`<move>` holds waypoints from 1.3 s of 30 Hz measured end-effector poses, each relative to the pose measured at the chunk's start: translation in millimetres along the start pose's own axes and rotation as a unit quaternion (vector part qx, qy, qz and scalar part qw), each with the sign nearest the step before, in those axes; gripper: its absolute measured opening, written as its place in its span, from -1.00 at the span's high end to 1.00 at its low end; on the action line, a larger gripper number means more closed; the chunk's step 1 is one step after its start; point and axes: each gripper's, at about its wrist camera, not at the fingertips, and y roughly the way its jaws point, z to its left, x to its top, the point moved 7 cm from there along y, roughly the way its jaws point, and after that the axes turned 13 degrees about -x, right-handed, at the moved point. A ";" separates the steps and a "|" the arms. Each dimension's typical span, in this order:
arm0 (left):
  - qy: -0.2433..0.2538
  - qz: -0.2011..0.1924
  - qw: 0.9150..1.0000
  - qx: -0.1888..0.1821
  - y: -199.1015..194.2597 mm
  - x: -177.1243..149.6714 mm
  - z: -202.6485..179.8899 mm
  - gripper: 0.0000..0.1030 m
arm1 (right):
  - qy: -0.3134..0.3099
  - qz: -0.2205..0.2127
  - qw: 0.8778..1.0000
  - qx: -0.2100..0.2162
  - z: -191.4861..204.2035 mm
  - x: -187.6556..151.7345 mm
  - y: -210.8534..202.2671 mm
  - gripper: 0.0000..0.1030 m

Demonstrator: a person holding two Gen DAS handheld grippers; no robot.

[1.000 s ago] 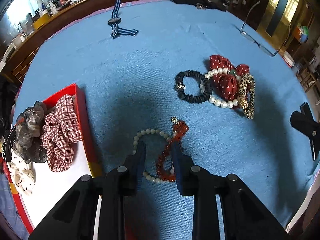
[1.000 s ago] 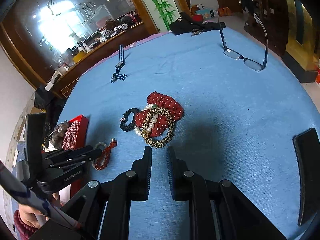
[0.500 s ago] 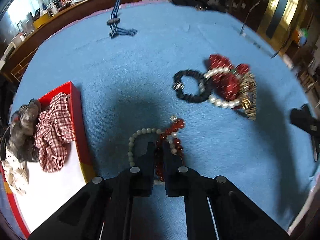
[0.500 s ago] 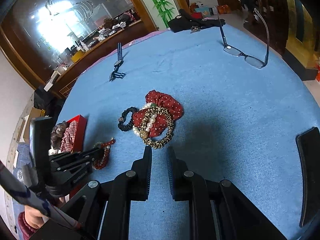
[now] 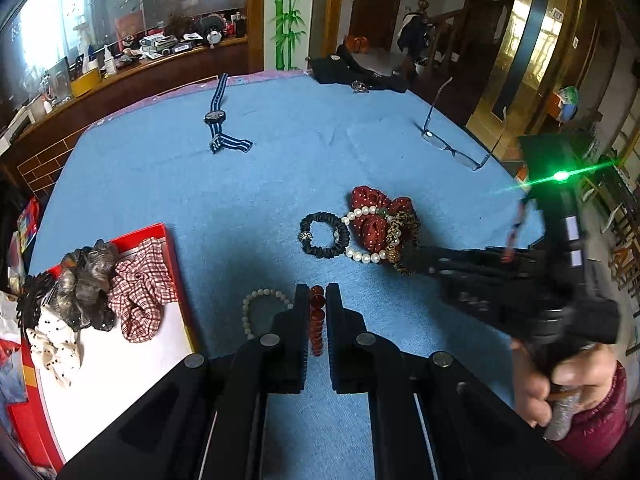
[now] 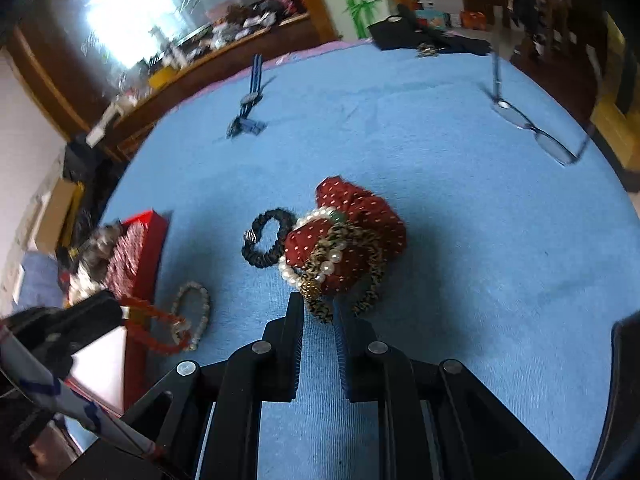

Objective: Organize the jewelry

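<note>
Working across the blue table (image 5: pixel 160 168) toward the red tray (image 5: pixel 170 248) at its left edge, we are lifting the red bead bracelet (image 5: pixel 317 320), now clamped in our left gripper (image 5: pixel 317 300). Our right gripper (image 6: pixel 318 312), narrow, has reached the leopard scrunchie (image 6: pixel 374 268); whether it is gripping is unclear.

On the blue cloth-covered round table (image 6: pixel 460 208), the right gripper (image 6: pixel 318 312) has its black fingers closed around the near loop of a leopard-print fabric scrunchie (image 6: pixel 320 309). That scrunchie lies over a red white-dotted scrunchie (image 6: pixel 352 236), with a white pearl bracelet (image 6: pixel 316 264) draped across both. A black ruffled hair tie (image 6: pixel 264 242) touches them on the left. Toward the left edge, the left gripper (image 6: pixel 120 314) clamps a red bead bracelet (image 6: pixel 160 332), which overlaps a pale bead bracelet (image 6: pixel 196 308) beside a red rectangular box (image 6: pixel 148 236). Thin-framed eyeglasses (image 6: pixel 536 132) sit near the far right edge, a blue striped-strap watch (image 6: pixel 248 100) near the far left edge.
</note>
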 end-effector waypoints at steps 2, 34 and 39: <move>-0.002 -0.001 1.000 -0.002 -2.6 -0.6 1.1 0.86 | -0.016 0.001 1.000 -0.013 4.1 0.6 6.1 0.68; 0.016 -0.022 0.999 0.018 -16.5 -32.5 -23.2 0.86 | -0.008 -0.051 0.998 0.043 5.9 -40.1 -69.9 0.74; 0.011 -0.023 0.999 0.020 -18.5 -38.8 -20.4 0.86 | -0.013 -0.050 0.998 0.043 10.5 -43.9 -71.0 0.74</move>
